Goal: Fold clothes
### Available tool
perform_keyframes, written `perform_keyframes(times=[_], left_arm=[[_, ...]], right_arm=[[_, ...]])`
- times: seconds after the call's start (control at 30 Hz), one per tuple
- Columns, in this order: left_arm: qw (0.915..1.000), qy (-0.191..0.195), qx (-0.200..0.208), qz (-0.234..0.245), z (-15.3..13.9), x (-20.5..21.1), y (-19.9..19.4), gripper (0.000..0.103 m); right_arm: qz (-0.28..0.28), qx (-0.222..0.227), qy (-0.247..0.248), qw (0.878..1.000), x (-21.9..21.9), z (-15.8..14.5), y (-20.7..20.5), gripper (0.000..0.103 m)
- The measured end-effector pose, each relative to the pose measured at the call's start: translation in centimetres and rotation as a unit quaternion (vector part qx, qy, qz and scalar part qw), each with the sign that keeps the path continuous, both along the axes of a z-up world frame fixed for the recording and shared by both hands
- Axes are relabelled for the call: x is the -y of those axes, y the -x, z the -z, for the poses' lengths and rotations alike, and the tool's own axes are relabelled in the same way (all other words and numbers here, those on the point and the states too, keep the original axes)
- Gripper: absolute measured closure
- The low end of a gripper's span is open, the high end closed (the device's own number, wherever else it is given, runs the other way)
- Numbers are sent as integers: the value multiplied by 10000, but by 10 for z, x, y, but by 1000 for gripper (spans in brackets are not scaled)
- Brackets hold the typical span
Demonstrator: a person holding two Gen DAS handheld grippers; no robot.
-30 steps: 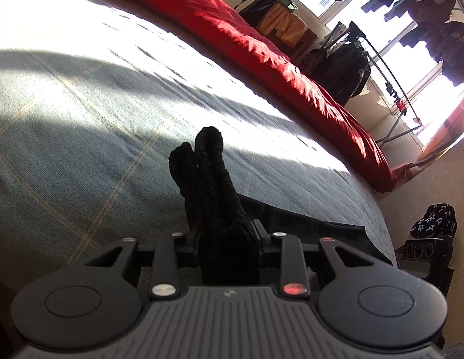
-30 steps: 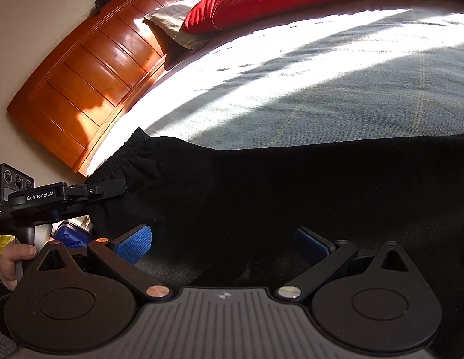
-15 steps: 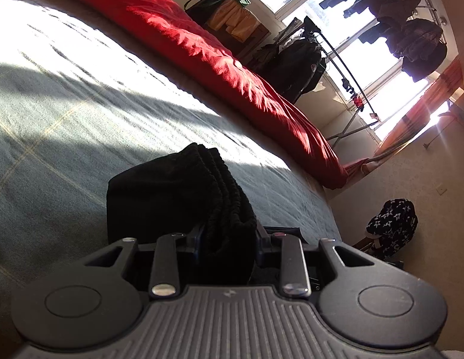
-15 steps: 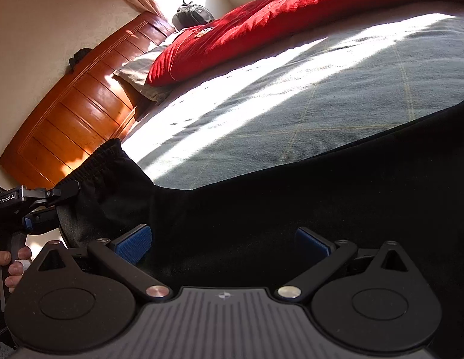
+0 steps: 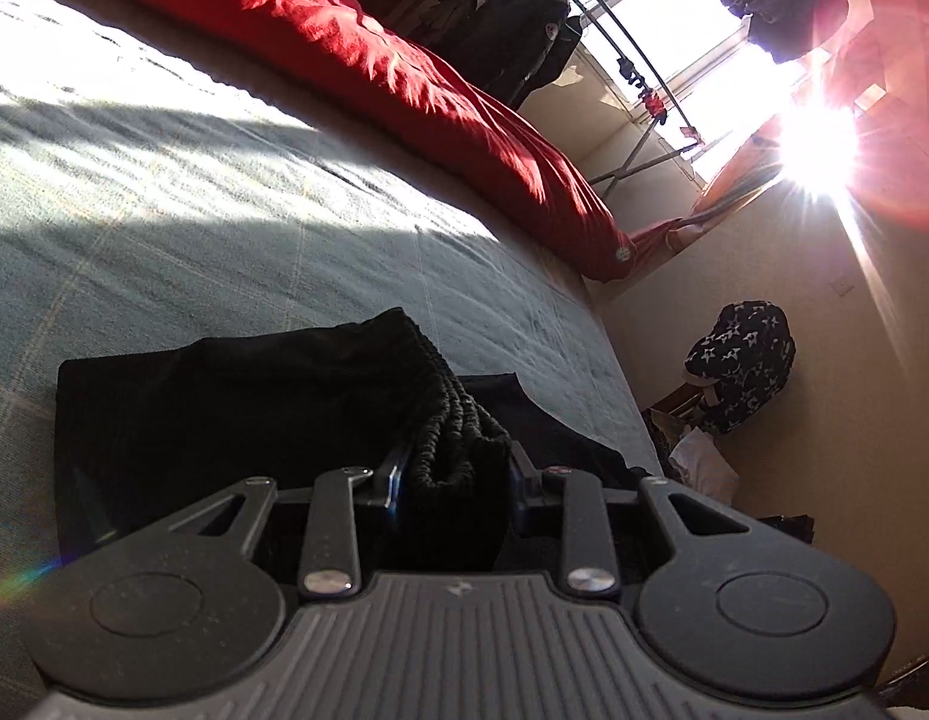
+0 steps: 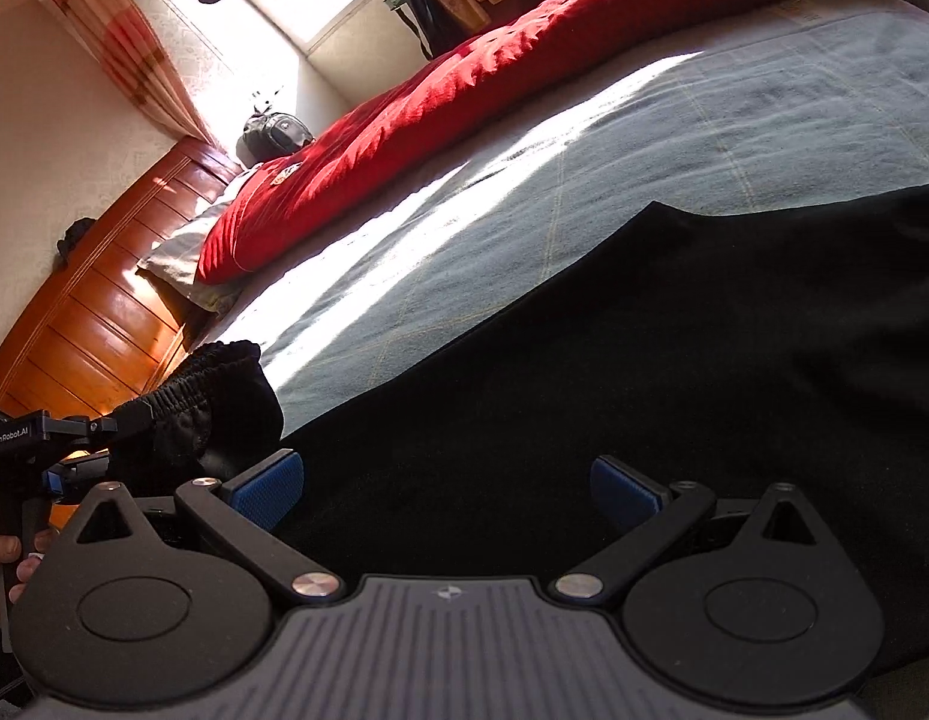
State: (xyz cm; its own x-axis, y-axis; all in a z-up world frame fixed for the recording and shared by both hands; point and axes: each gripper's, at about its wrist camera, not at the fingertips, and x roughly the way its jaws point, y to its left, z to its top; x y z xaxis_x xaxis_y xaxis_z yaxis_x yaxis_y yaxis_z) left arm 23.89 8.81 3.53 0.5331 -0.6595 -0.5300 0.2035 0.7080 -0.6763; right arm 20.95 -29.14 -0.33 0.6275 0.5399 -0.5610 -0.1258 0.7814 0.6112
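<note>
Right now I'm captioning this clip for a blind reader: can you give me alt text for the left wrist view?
The left tongs are clamped on the gathered elastic waistband of a black garment lying on a grey-blue bedspread. Along the bed's far edge lies a red duvet, with a clothes rack and a sunlit window beyond it.

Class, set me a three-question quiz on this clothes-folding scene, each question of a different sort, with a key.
1. True or false: the left gripper is shut on the elastic waistband of the black garment.
2. The quilt on the far side of the bed is: A blue, B red, C white?
3. Fill in: the right gripper has its jaws ____.

Key: 1 true; 2 B; 3 open, with the black cloth lying between the blue pads.
</note>
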Motion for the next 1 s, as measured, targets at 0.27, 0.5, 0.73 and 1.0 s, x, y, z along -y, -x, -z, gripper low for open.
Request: perform_keyframes(times=[0.27, 0.5, 0.73, 1.0], left_arm=[[9984, -333, -267, 379, 37, 35, -7, 74], [9948, -674, -589, 492, 70, 56, -8, 68], [9940, -638, -560, 687, 55, 49, 7, 46], [9930, -1155, 240, 89, 42, -11, 11, 27]], right_arm=[[264, -88, 65, 9996, 21, 7, 3, 0], [148, -142, 223, 9995, 20, 9, 3, 0], [32, -113, 183, 9998, 14, 7, -2, 0], [-409, 23, 139, 9991, -23, -3, -15, 0]])
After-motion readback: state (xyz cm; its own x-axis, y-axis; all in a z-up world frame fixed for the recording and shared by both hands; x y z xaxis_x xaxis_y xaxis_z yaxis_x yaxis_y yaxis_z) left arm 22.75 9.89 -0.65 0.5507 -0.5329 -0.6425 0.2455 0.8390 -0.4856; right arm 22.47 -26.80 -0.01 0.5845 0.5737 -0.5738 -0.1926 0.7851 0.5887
